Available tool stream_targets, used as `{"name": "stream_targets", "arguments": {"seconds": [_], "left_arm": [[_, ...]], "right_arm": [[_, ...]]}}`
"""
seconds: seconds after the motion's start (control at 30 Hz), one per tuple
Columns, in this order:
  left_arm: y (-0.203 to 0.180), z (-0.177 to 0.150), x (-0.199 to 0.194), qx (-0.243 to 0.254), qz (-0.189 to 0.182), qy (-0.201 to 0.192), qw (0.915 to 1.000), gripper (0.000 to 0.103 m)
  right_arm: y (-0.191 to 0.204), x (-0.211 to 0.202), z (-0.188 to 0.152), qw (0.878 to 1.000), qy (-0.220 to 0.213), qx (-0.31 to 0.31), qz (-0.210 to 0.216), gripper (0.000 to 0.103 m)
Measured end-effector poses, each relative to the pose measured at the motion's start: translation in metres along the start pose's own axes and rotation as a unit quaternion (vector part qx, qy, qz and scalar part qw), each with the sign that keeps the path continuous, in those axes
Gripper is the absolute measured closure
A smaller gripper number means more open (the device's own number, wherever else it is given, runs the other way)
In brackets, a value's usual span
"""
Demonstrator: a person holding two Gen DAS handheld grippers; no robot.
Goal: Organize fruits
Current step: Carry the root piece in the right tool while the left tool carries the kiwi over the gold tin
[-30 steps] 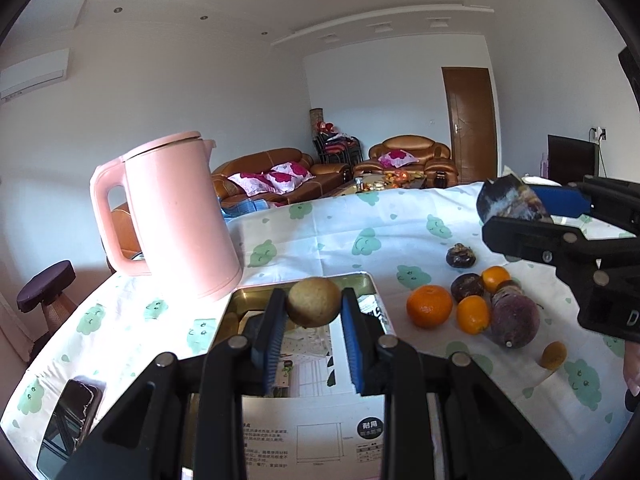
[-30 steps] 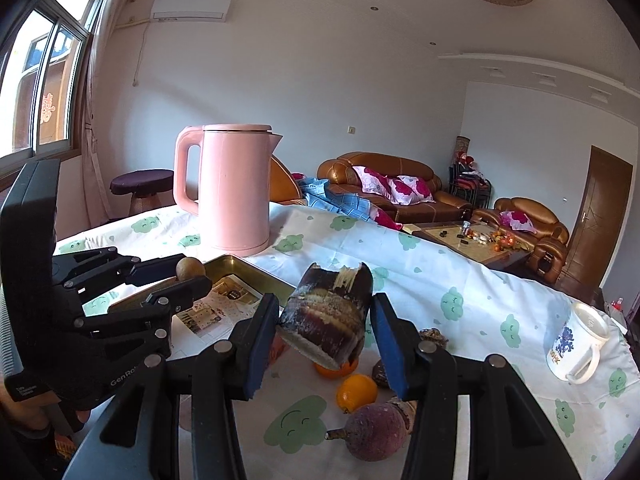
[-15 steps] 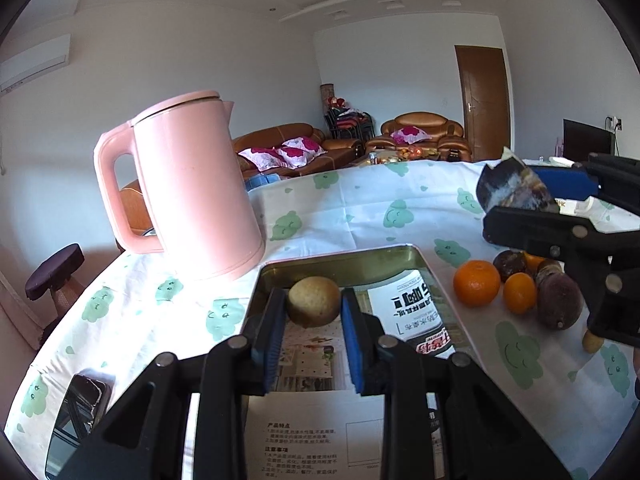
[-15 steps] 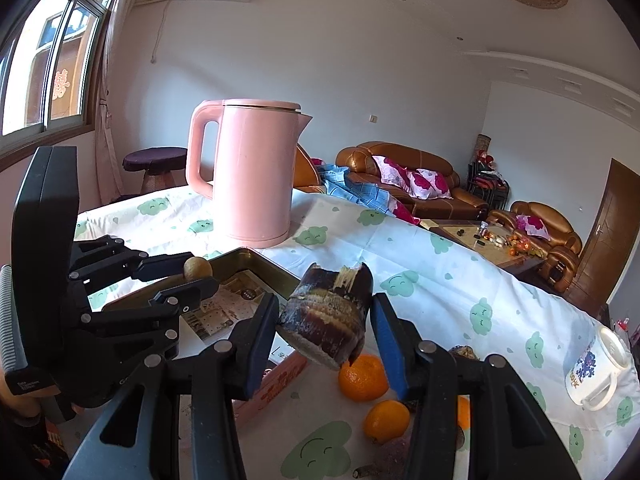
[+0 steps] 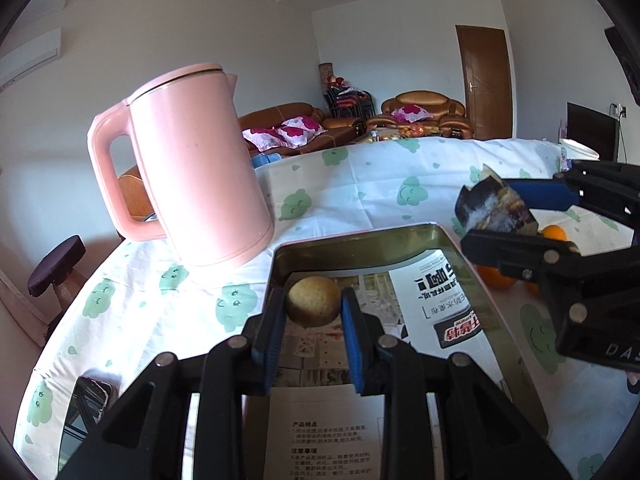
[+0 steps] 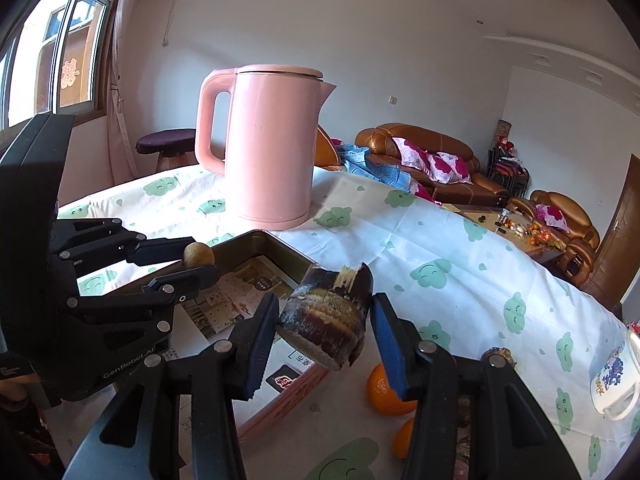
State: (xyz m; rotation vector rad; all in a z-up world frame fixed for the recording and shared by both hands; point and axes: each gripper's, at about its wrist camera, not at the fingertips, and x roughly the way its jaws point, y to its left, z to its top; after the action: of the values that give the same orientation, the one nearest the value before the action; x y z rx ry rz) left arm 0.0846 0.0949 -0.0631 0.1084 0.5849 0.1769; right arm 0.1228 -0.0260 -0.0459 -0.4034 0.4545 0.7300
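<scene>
— Pink kettle (image 5: 196,168) stood at our far left on the tablecloth (image 5: 384,184). And beside it?

— Our left gripper (image 5: 313,307) clenched a small brown fruit (image 5: 313,306) over the metal tray (image 5: 360,246); rightward, our right gripper (image 6: 325,322) gripped a dark sugarcane chunk (image 6: 326,318) above the tray's edge, oranges (image 6: 384,394) beyond.

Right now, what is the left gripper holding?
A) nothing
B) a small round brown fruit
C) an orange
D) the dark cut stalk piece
B: the left gripper is shut on a small round brown fruit, held over the metal tray; the dark cut stalk piece sits in the right gripper, and the oranges lie on the tablecloth.
</scene>
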Motion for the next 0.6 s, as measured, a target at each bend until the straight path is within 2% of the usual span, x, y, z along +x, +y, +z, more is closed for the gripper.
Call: {"name": "stream_targets", "arguments": {"seconds": [0.23, 0.6], "left_arm": [[0.007, 0.0, 0.011, -0.014, -0.023, 0.026, 0.9993, 0.074], [0.011, -0.001, 0.02, -0.015, -0.028, 0.045, 0.9985, 0.075]], "right_arm": [[0.01, 0.017, 0.0, 1.0, 0.02, -0.004, 0.02, 0.053], [0.019, 0.045, -0.005, 0.998, 0.059, -0.005, 0.035, 0.053]]}}
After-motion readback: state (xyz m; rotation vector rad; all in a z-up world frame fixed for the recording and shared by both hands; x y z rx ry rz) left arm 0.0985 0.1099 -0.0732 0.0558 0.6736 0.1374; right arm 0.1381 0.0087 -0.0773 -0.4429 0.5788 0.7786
